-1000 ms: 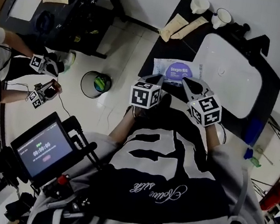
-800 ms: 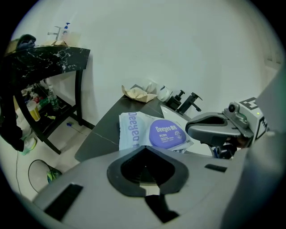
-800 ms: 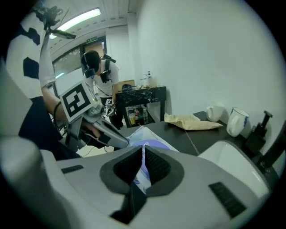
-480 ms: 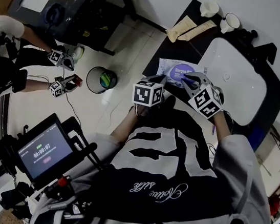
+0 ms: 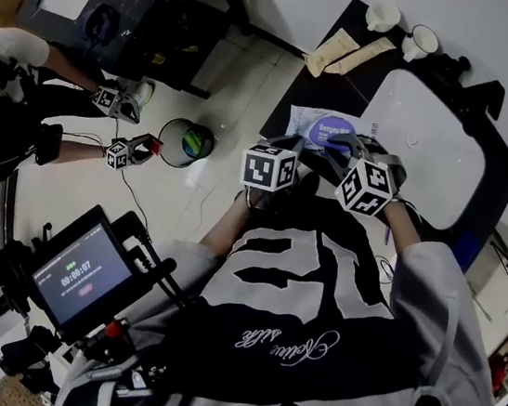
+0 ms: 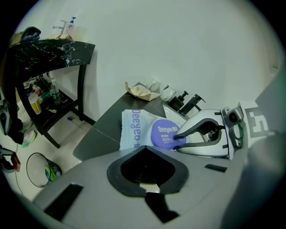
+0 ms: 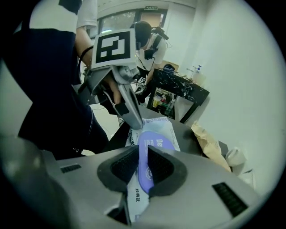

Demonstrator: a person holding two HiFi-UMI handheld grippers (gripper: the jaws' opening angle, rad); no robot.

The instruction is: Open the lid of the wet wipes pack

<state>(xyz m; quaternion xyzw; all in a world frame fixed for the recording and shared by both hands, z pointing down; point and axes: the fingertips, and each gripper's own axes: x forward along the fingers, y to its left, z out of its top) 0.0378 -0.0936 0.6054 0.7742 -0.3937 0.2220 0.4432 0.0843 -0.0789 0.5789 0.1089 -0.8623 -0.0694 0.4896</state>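
Note:
The wet wipes pack point(image 5: 309, 121) lies flat on the dark counter point(image 5: 293, 90), pale blue with a round purple lid point(image 5: 333, 130). In the left gripper view the pack point(image 6: 134, 129) and lid point(image 6: 163, 133) sit just ahead. My right gripper point(image 5: 335, 144) reaches in from the right, and its two fingertips point(image 6: 176, 135) meet on the lid's near edge. In its own view the right gripper point(image 7: 143, 154) has the purple lid point(image 7: 149, 147) in the narrow slot between its pads. My left gripper point(image 5: 292, 144) is shut and holds nothing, its tip point(image 7: 136, 123) at the pack's point(image 7: 154, 129) left edge.
A white sink point(image 5: 431, 143) is set into the counter right of the pack. Two cups point(image 5: 384, 17) and brown paper bags point(image 5: 348, 51) lie at the far end. On the floor stands a bin point(image 5: 186, 141). Another person with grippers point(image 5: 118, 103) is at the left, beside a black table point(image 5: 158, 15).
My right gripper, open above the pack a second ago, has come down and closed on the purple lid. The left gripper has hardly moved. The head view shifted slightly.

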